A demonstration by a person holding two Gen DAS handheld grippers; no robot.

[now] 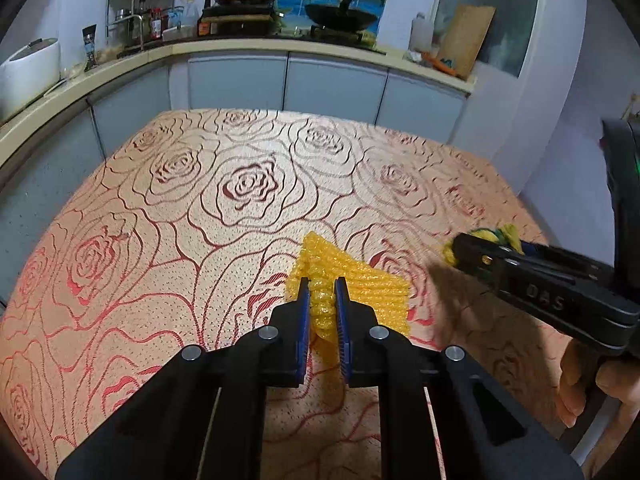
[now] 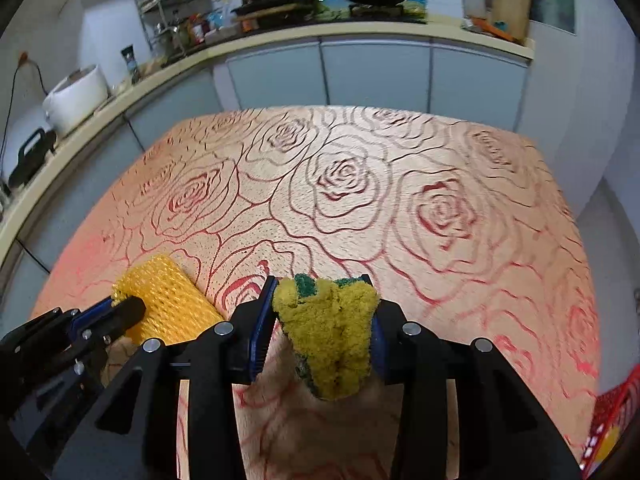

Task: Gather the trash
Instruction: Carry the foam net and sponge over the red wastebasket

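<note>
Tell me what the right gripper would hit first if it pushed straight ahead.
Probably nothing on the table. The right gripper, shut on the sponge, points across bare tablecloth toward the cabinet doors. The yellow net lies off to its left, outside that line. Depth is hard to judge.

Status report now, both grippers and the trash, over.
Left gripper shut on yellow foam net. Right gripper shut on yellow sponge. Both above the table; nothing in the way.
</note>
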